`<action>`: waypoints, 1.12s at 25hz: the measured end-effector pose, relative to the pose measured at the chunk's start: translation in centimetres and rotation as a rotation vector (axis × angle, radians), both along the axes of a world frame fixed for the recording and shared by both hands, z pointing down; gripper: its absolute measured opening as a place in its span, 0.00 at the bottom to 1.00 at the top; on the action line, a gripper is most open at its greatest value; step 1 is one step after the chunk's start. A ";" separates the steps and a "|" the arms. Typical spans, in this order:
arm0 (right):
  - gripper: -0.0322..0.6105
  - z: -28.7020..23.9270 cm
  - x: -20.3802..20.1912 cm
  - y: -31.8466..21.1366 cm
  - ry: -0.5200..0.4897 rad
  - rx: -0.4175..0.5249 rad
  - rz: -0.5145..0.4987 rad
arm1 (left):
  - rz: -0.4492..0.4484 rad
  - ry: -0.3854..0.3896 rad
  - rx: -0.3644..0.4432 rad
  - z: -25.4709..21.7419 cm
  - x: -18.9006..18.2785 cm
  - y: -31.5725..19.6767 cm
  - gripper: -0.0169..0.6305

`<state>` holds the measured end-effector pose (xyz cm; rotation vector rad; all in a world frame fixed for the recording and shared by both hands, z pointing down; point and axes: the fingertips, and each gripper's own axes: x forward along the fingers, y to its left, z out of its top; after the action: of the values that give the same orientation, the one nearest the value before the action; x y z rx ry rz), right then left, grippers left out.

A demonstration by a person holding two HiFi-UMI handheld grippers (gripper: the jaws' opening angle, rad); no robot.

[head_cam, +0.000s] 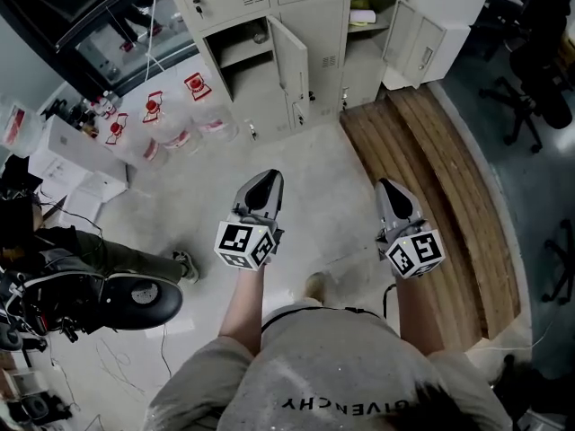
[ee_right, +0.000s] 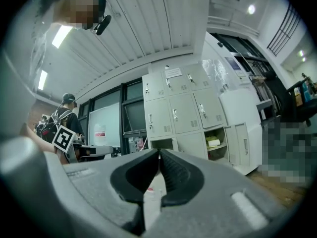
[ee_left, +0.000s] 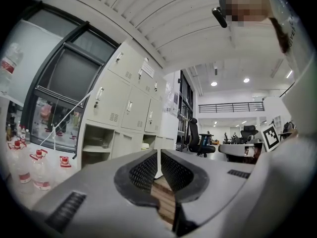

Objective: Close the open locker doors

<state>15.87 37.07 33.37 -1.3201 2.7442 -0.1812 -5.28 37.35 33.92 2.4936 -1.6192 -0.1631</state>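
Two doors of the locker bank (head_cam: 310,7) stand open on the far side, well apart from both grippers. The left open door (head_cam: 289,57) hangs beside its compartment (head_cam: 241,57); the right open door (head_cam: 424,45) is swung out past a compartment holding a pale roll (head_cam: 363,16). Judged to be thin sheet metal on side hinges, each should be light, stiff and free-swinging. A push on the outer face near the free edge should suffice, with no grasp needed. Left gripper (head_cam: 267,180) and right gripper (head_cam: 392,187) are held level over the floor (head_cam: 314,164), pointing toward the lockers, each with its jaws pressed together and nothing between them.
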 end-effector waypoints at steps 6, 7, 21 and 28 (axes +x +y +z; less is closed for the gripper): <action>0.06 1.2 -2.5 -1.9 -0.011 -0.025 -0.014 | -0.023 0.008 -0.002 0.8 -2.6 -1.4 0.05; 0.06 1.4 -2.9 -2.2 -0.013 -0.030 -0.020 | -0.028 0.009 -0.004 1.0 -3.1 -1.5 0.05; 0.13 4.6 -10.8 -12.7 -0.009 -0.072 -0.115 | -0.075 0.000 -0.008 2.5 -9.6 -9.6 0.05; 0.16 6.5 -14.7 -20.7 0.002 -0.118 -0.137 | -0.110 0.010 -0.052 4.3 -13.2 -17.4 0.05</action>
<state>1.21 16.32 39.84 -1.1569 2.8670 -0.3565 -18.48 19.91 38.18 2.3635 -1.7346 -0.1449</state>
